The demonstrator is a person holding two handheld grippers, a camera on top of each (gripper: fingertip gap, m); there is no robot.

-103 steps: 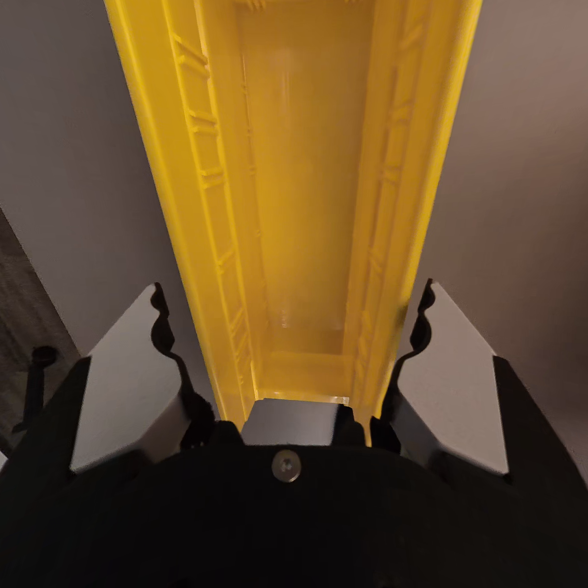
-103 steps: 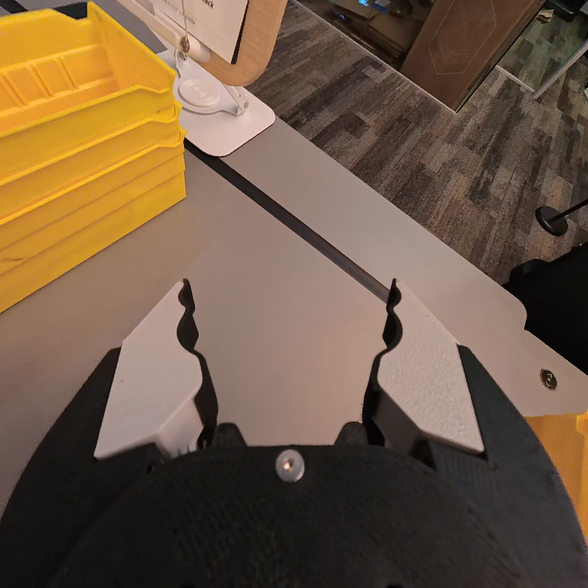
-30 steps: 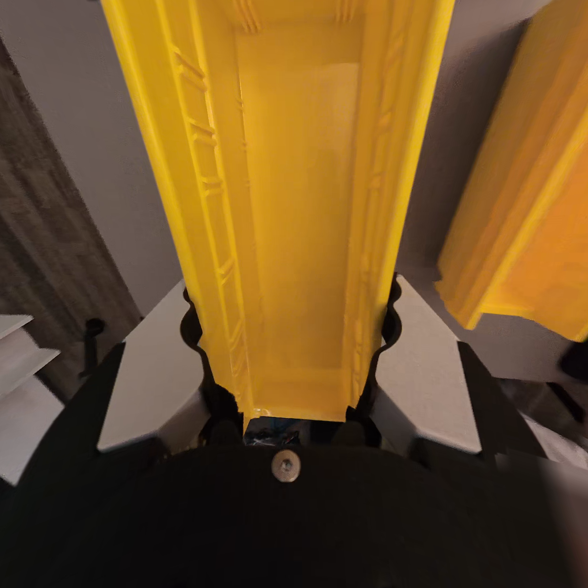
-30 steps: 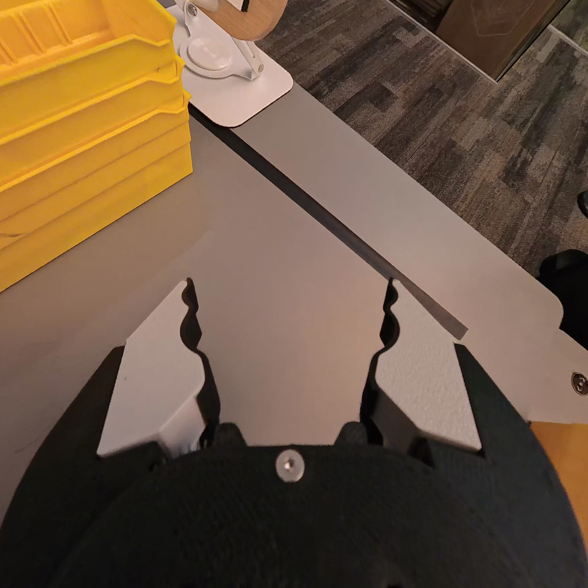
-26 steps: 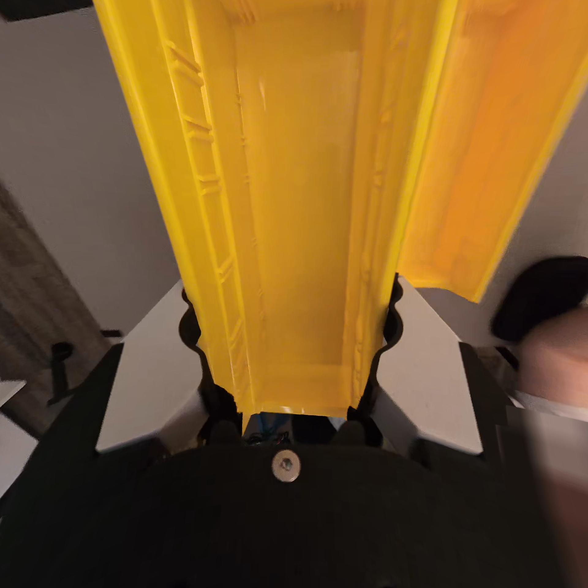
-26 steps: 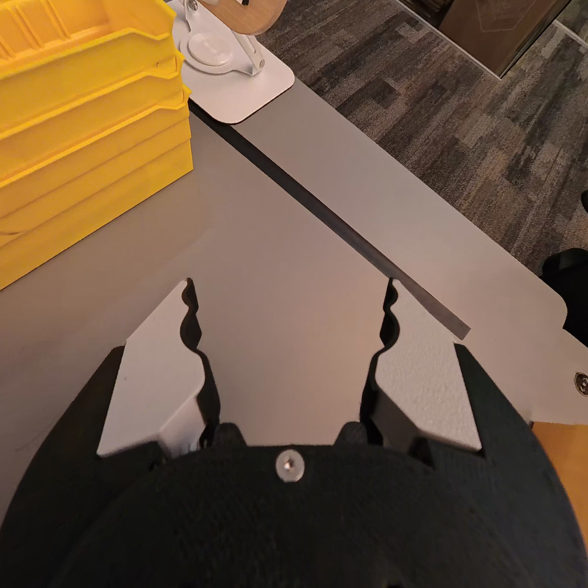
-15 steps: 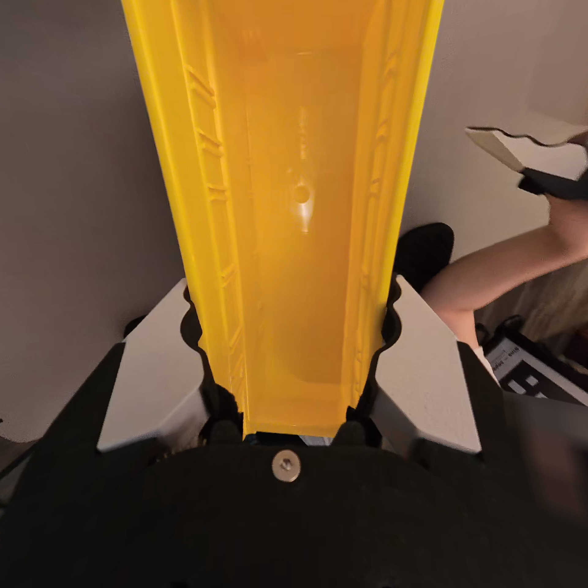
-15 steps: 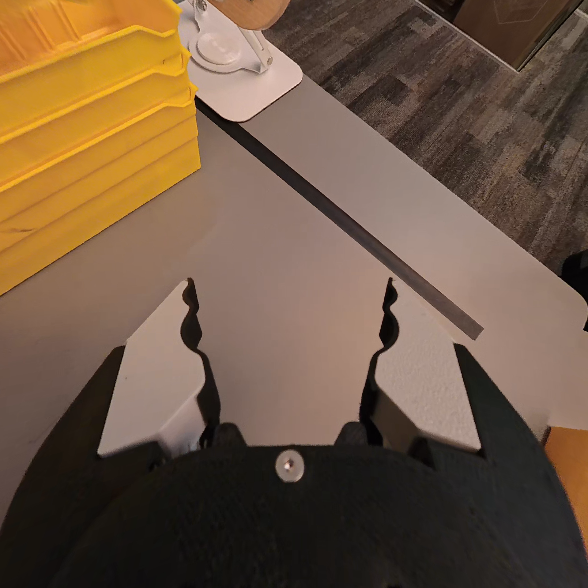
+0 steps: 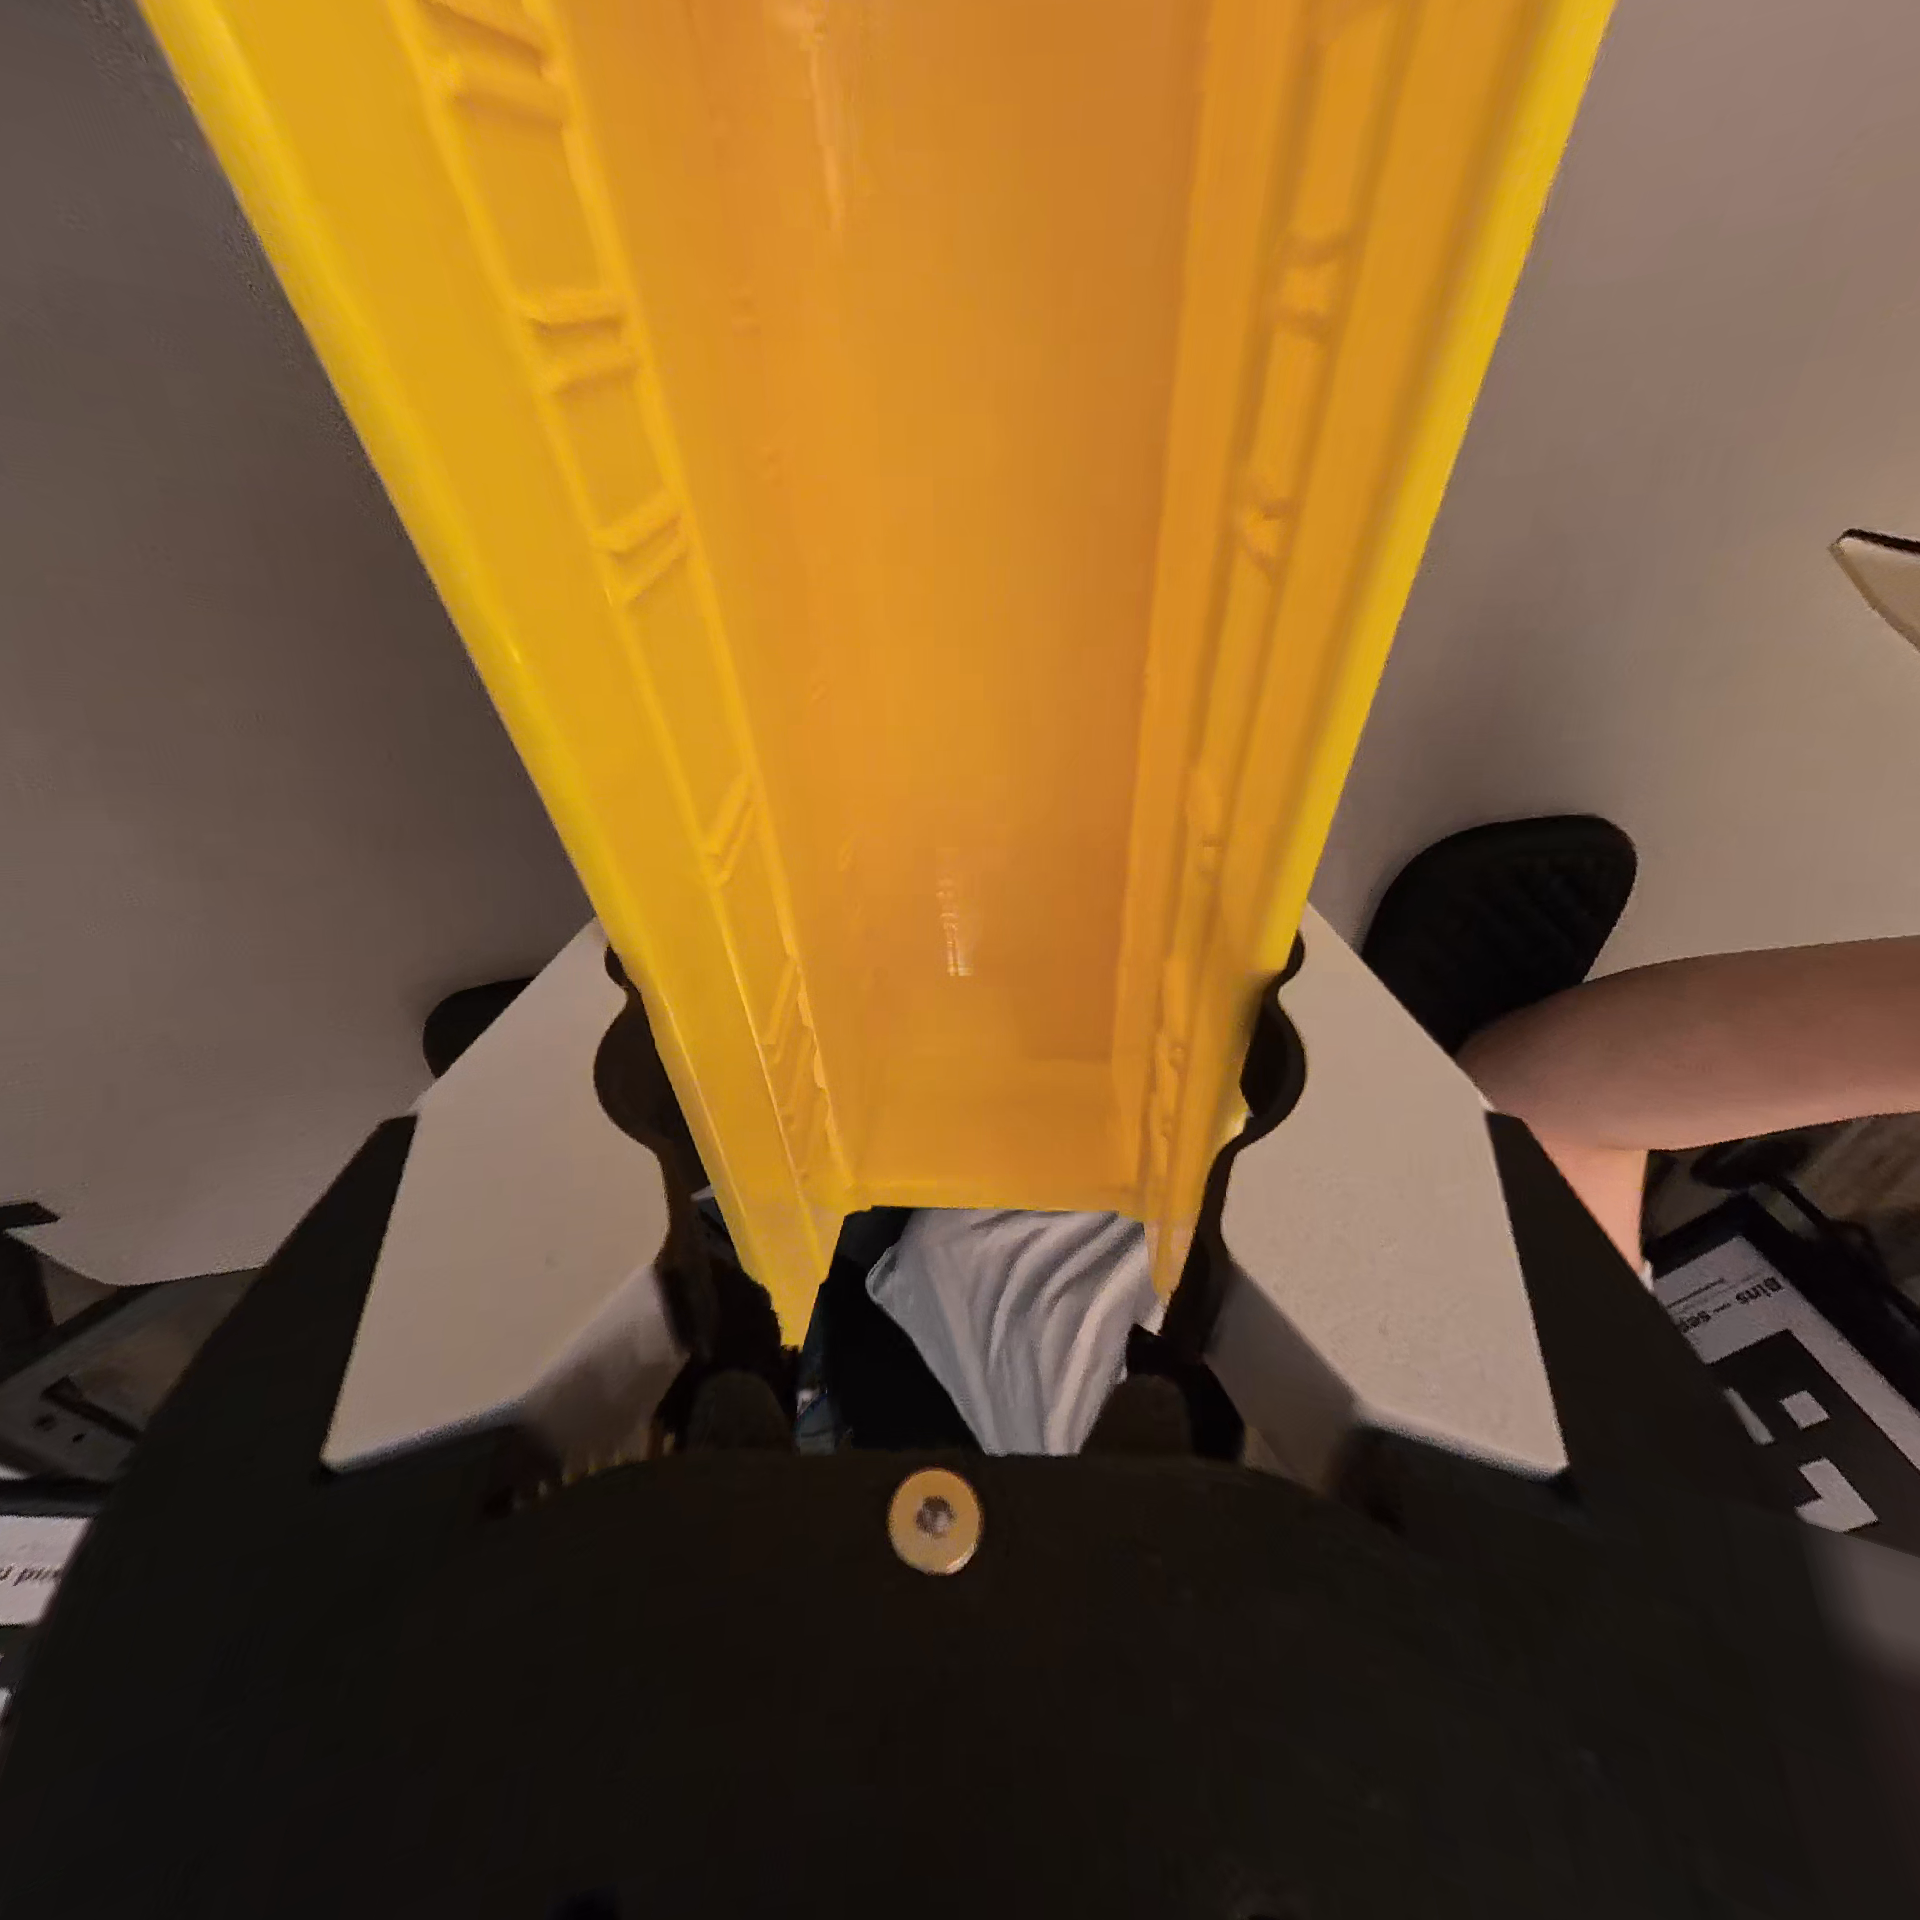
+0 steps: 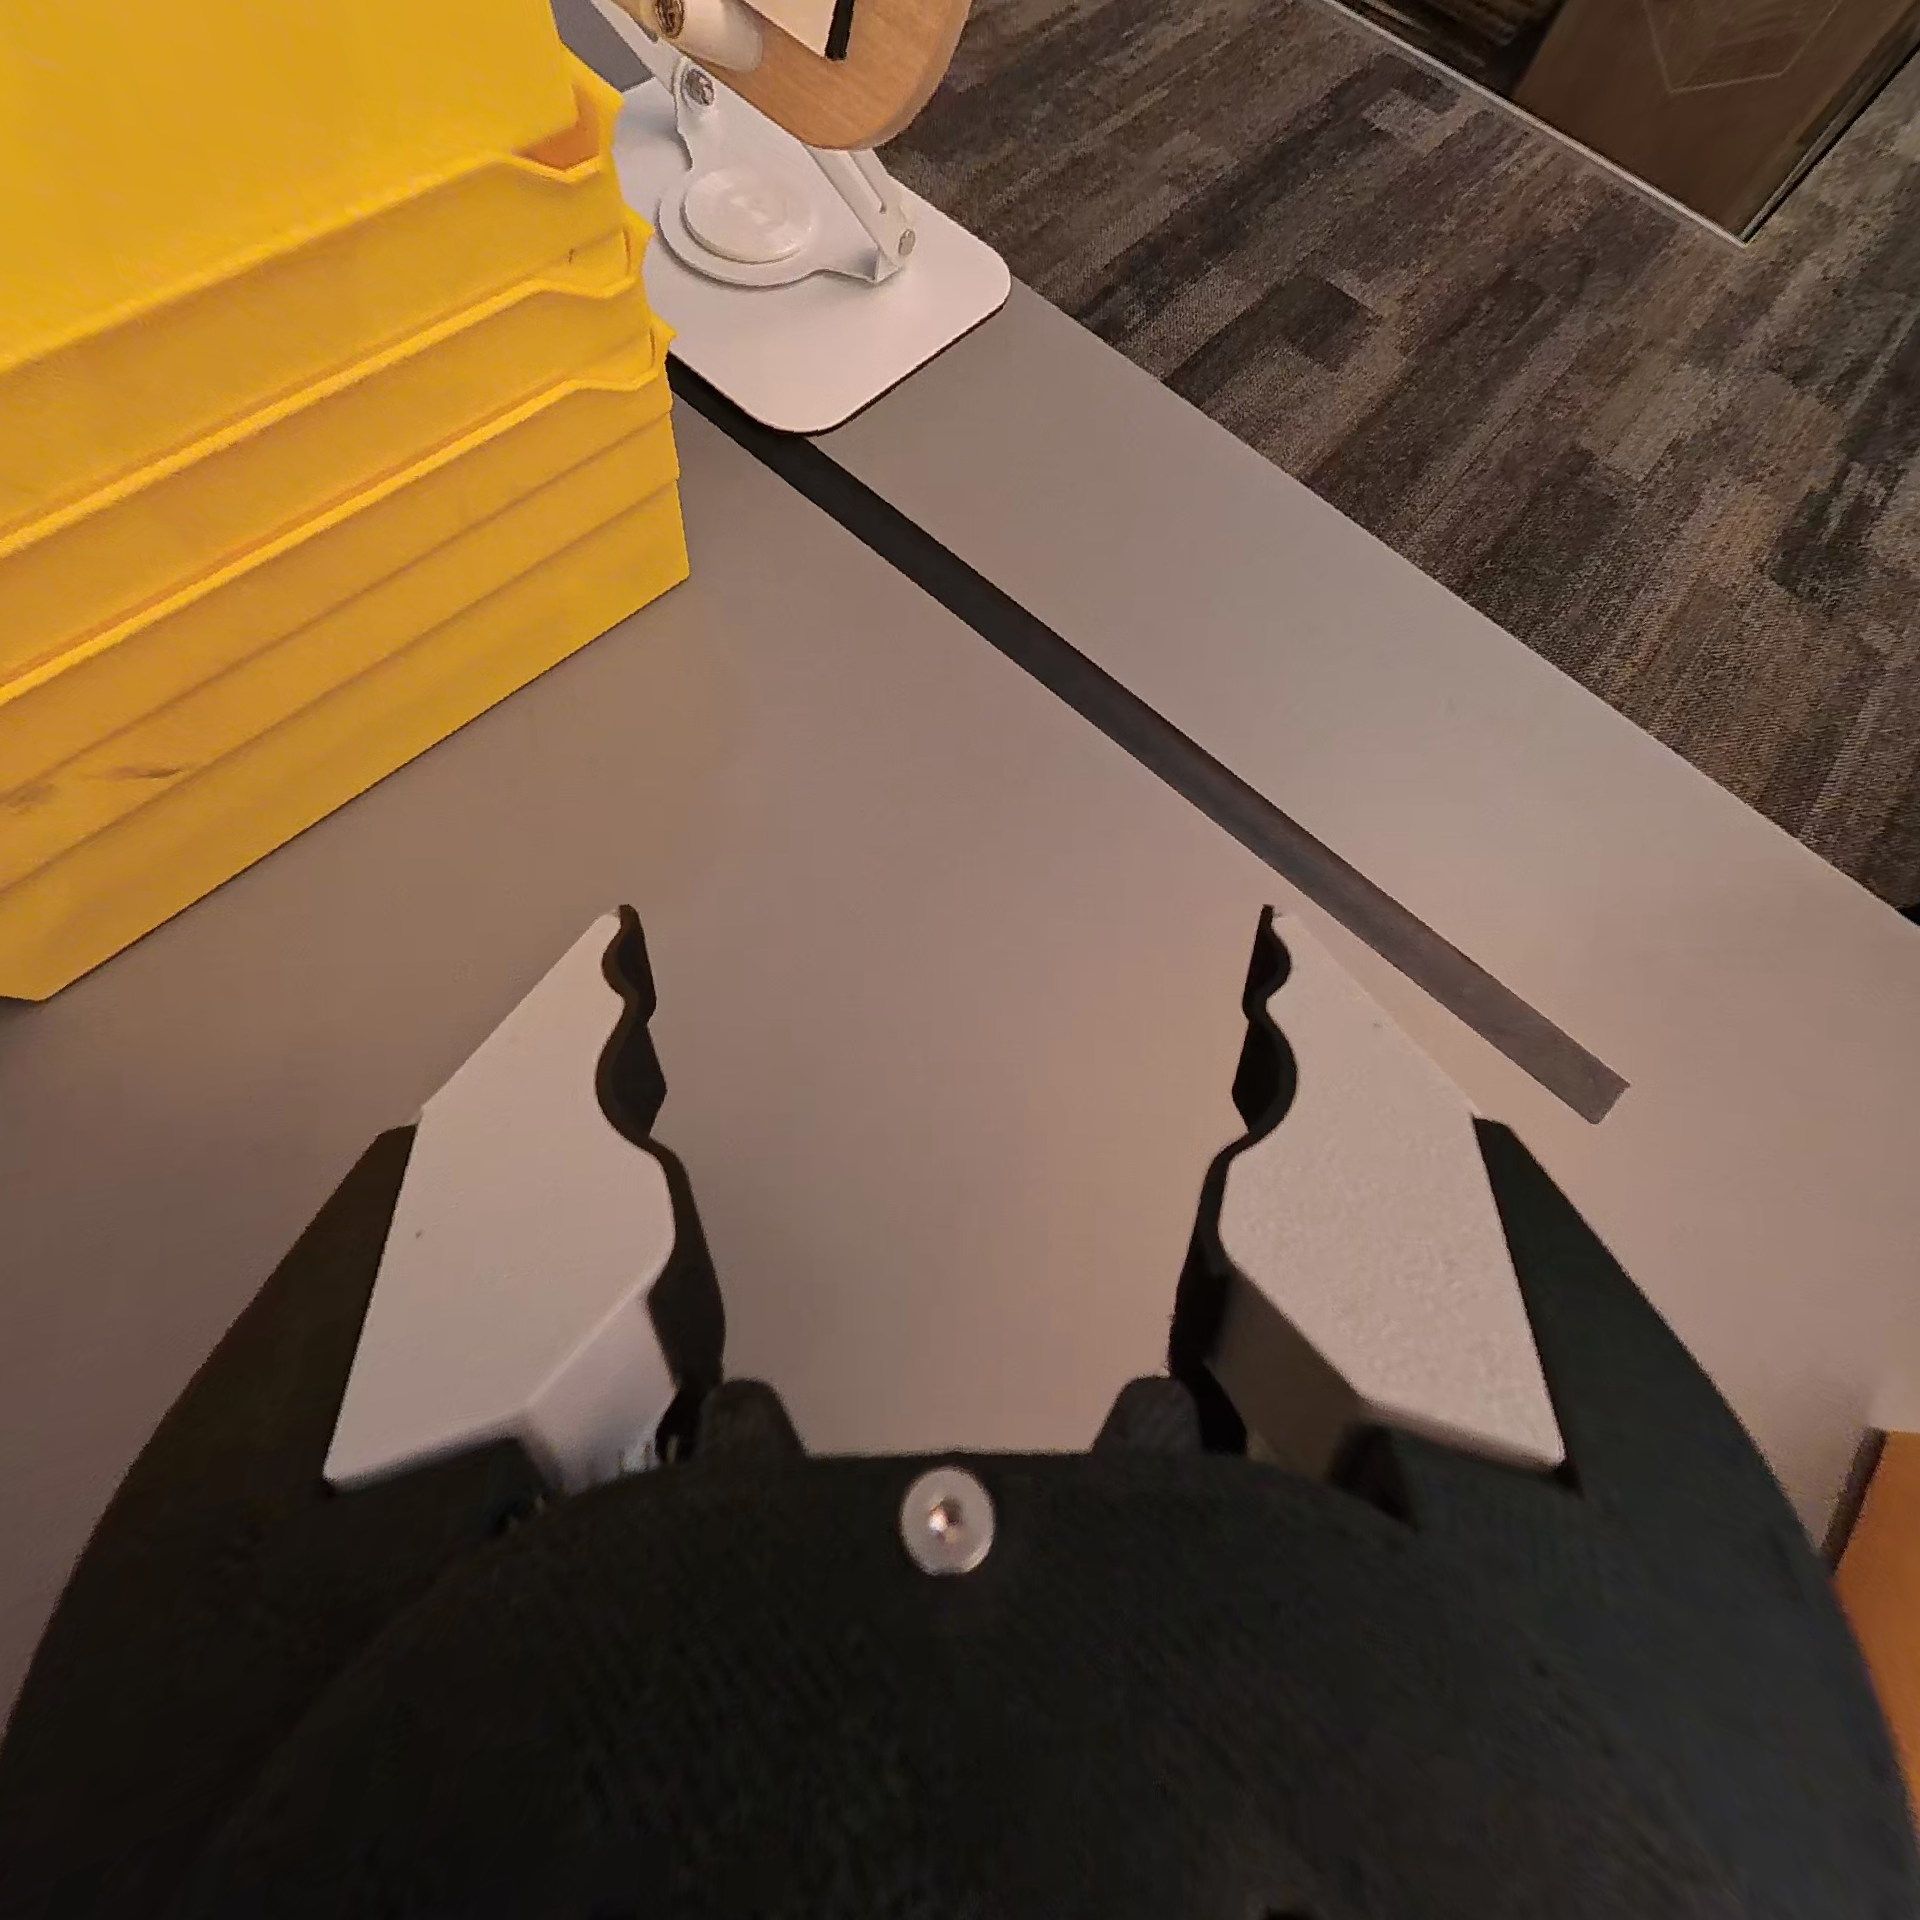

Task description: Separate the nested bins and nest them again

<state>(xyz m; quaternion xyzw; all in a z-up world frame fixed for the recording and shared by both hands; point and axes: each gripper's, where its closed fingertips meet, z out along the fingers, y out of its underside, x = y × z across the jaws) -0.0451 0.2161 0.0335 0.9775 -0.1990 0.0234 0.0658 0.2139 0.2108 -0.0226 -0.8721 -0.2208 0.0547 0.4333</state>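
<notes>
In the left wrist view my left gripper (image 9: 951,945) is shut on a long yellow bin (image 9: 966,520). Both pads press on its outer side walls, and its open inside faces me. The bin is lifted off the table and runs up out of the frame. In the right wrist view my right gripper (image 10: 945,914) is open and empty, above the grey table (image 10: 935,831). A stack of several nested yellow bins (image 10: 312,499) stands on the table at its upper left. The right gripper's fingertip (image 9: 1886,592) shows at the right edge of the left wrist view.
A white stand base with a wooden board (image 10: 821,249) sits behind the stack at the table's edge. A dark seam (image 10: 1143,748) crosses the table. Carpet floor (image 10: 1507,312) lies beyond it. A person's arm (image 9: 1704,1039) and a black object (image 9: 1496,904) show to the right of the held bin.
My left gripper closed on the yellow bin, lifted it and swung it; the bin's near end now sits a little further out between the pads. My right gripper drifted slightly nearer the stack, still open.
</notes>
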